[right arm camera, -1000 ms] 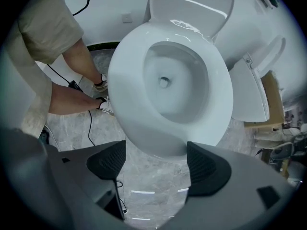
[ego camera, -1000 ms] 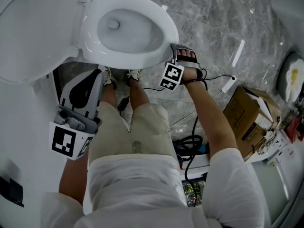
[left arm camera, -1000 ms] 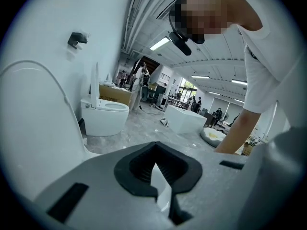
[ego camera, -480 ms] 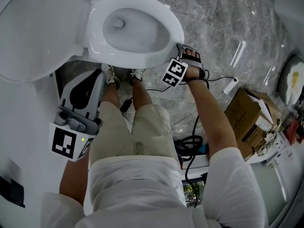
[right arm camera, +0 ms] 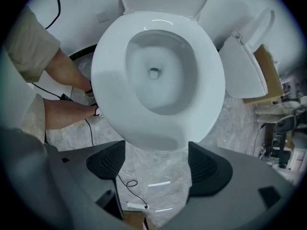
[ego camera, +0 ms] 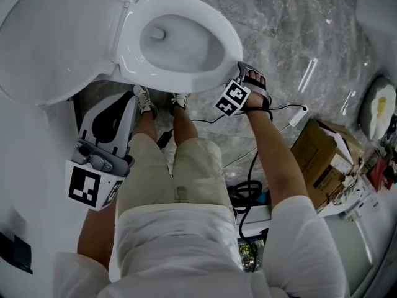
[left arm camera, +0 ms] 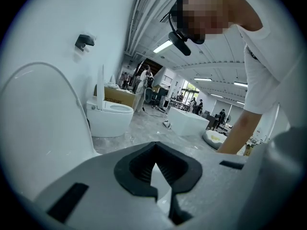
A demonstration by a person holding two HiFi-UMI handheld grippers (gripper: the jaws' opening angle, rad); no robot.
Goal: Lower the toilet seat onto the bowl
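Note:
The white toilet seat [ego camera: 232,45] shows as a full ring over the bowl [ego camera: 177,42] in the head view, with the lid [ego camera: 56,36] raised at the left. My right gripper [ego camera: 240,74] is at the seat's front rim, beside its marker cube. In the right gripper view the right gripper [right arm camera: 156,164] is open, and the seat's front edge [right arm camera: 156,140] lies just beyond the gap between its pads [right arm camera: 106,159], touching neither. My left gripper [ego camera: 124,101] hangs low by the person's left leg, away from the toilet. Its jaws are shut on nothing [left arm camera: 156,176].
The person's legs and shoes [ego camera: 144,98] stand right in front of the bowl. Black cables [ego camera: 248,191] and a cardboard box [ego camera: 322,148] lie on the marble floor at the right. Another toilet [left arm camera: 108,116] stands farther off in the left gripper view.
In the head view the toilet and my right gripper have shifted slightly right and down together, the gripper staying at the seat's front rim. The left gripper has not moved.

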